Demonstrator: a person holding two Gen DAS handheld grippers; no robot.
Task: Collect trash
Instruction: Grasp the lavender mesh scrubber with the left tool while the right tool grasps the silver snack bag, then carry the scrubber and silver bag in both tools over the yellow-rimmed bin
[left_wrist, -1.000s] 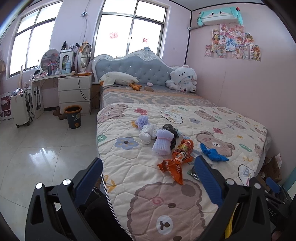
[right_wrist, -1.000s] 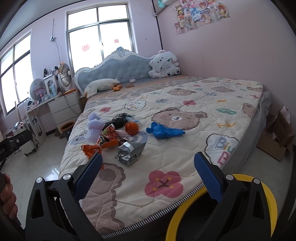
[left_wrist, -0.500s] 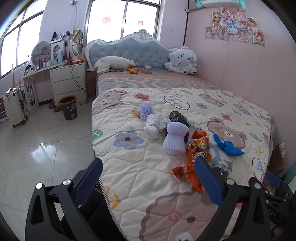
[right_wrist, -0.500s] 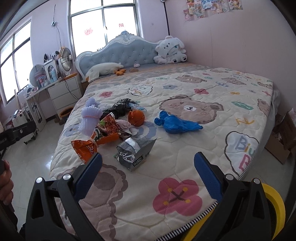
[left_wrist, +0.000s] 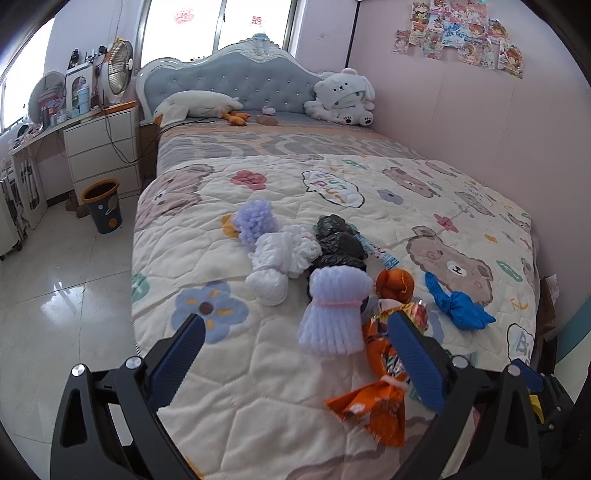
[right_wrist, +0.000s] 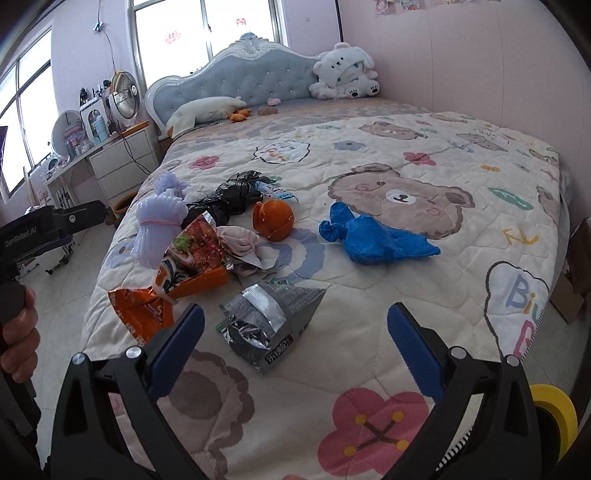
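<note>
Crinkled foil and plastic trash lies uncollected on the quilt (right_wrist: 369, 295): a silver foil pouch (right_wrist: 269, 321), orange snack wrapper (left_wrist: 376, 398), blue plastic bag (right_wrist: 373, 240), black bag (left_wrist: 338, 243) and lilac yarn bundle (left_wrist: 334, 310). Nothing looks gathered yet. Both the left gripper (left_wrist: 295, 354) and right gripper (right_wrist: 295, 339) hover wide open, empty. A wastebasket (left_wrist: 102, 205) stands far off on the floor beside the dresser (left_wrist: 105, 155); a plush dog (left_wrist: 343, 98) stays clear.

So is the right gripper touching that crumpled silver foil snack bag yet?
Apart. In the right wrist view the right gripper is open, and bare quilt shows between each blue finger and the crumpled silver foil snack bag.
</note>
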